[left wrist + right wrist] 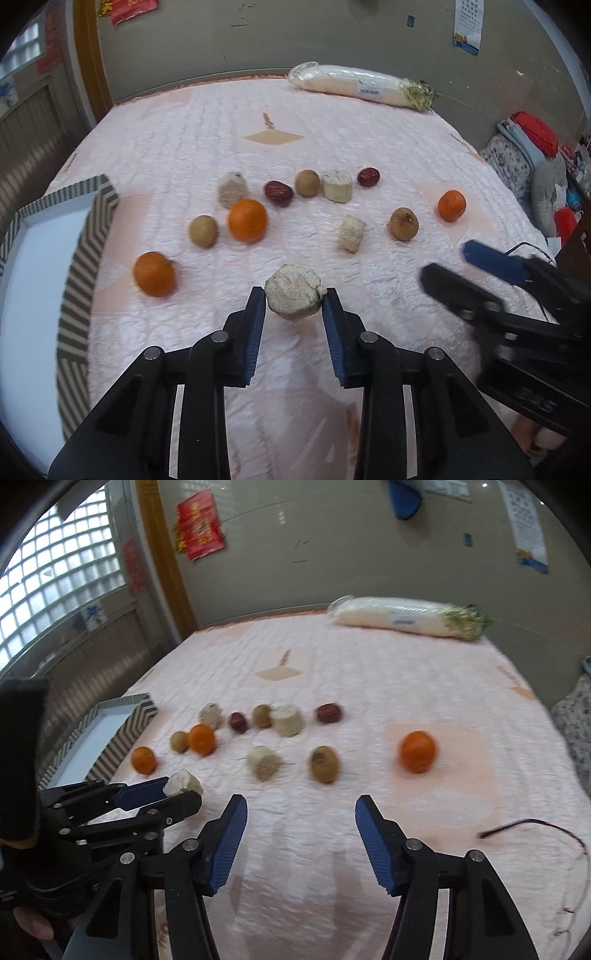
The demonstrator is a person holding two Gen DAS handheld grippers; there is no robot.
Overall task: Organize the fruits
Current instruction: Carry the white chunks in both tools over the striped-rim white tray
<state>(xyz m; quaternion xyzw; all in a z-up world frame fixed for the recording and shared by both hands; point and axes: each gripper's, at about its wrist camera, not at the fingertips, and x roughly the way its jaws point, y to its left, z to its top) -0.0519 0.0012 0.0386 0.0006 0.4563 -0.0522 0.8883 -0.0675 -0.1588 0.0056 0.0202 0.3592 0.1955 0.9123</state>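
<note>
My left gripper (293, 297) is shut on a pale cut chunk (293, 297) and holds it above the pink quilt; it also shows in the right wrist view (183, 782). My right gripper (301, 806) is open and empty over the quilt; it appears at the right in the left wrist view (448, 264). On the quilt lie three oranges (247, 220) (154, 274) (451, 205), brown round fruits (202, 231) (404, 223) (307, 182), two red dates (278, 193) (368, 177) and more pale chunks (352, 233) (337, 185) (232, 189).
A striped box with a white inside (44, 258) stands at the left edge of the bed. A wrapped white radish (358, 85) lies at the far edge by the wall. A thin cable (532, 825) lies on the quilt at the right. Clutter is piled beyond the bed's right side.
</note>
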